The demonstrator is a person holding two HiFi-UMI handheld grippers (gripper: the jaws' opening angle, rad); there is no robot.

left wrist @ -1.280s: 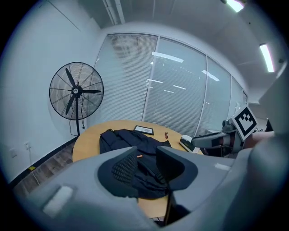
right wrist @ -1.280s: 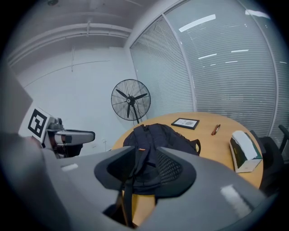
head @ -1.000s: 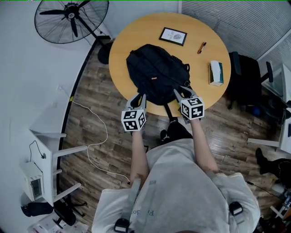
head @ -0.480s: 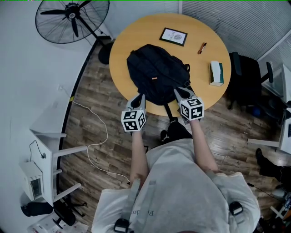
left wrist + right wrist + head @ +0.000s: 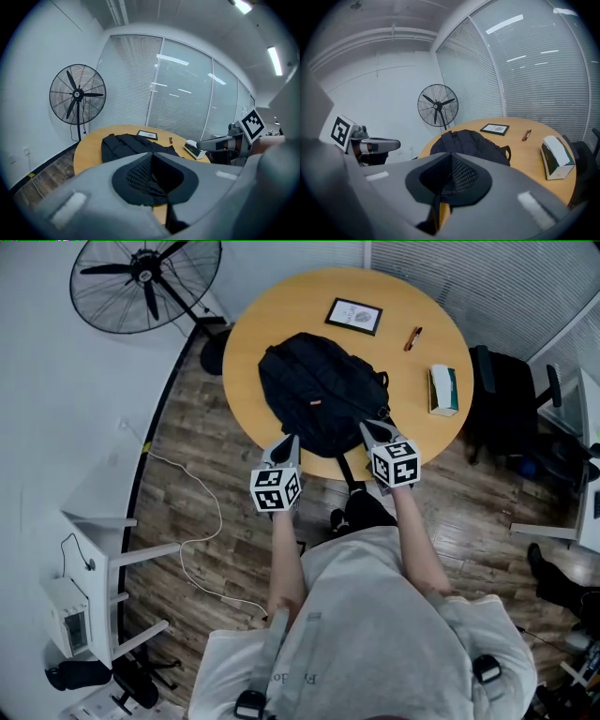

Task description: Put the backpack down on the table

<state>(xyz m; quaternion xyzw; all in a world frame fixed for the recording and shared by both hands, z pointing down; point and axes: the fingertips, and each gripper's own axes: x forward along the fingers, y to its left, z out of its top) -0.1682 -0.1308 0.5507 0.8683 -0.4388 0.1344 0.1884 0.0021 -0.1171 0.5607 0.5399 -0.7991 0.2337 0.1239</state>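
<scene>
While clamped at its near end, backpack [image 5: 323, 404]: flat on the table [image 5: 272, 324], centre-left, lower end at the near edge.
Left gripper [image 5: 284, 448]: jaws together on the backpack's black mesh, at the near edge.
Right gripper [image 5: 372, 432]: jaws together on the same mesh, at the near edge.
Far edge: frame [image 5: 354, 316], pen [image 5: 411, 338].
Right edge: box [image 5: 442, 390].

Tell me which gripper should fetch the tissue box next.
Right. The right gripper is nearer the tissue box; the left gripper has the backpack in between. It would likely have to release the backpack first.
</scene>
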